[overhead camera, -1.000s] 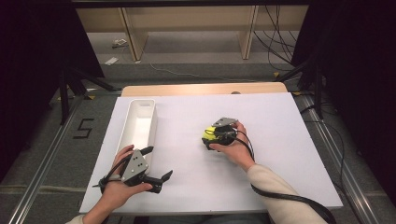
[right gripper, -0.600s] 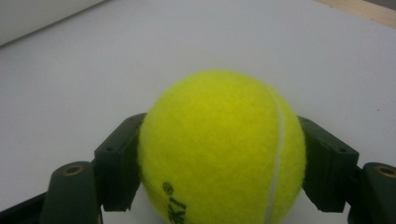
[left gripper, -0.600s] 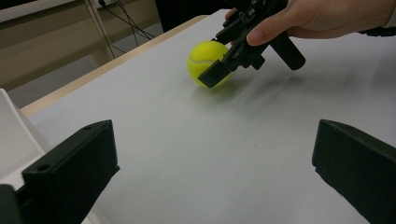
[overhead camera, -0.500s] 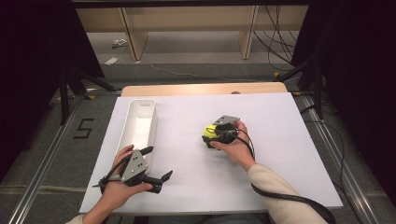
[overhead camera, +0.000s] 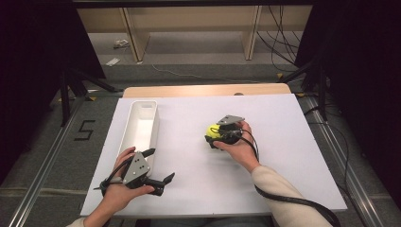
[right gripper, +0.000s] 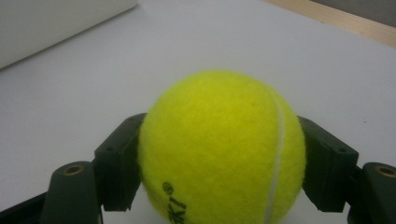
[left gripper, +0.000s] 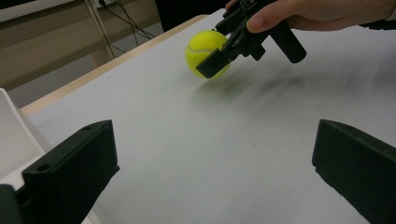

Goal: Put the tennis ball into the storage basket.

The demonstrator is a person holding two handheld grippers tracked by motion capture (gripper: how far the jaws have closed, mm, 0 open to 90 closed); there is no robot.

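- Right gripper (overhead camera: pixel 213 137) clamps the fuzzy yellow tennis ball (right gripper: pixel 219 149) mid-desk, nearer the far edge.
- Left gripper (overhead camera: pixel 158 165) idles open near the front-left corner.
- Squeeze evenly; lift straight toward the long white plastic tray (overhead camera: pixel 150 106).

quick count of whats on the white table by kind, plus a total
tennis ball: 1
white bin: 1
grippers: 2, the left gripper open and the right gripper shut on the ball
total: 4
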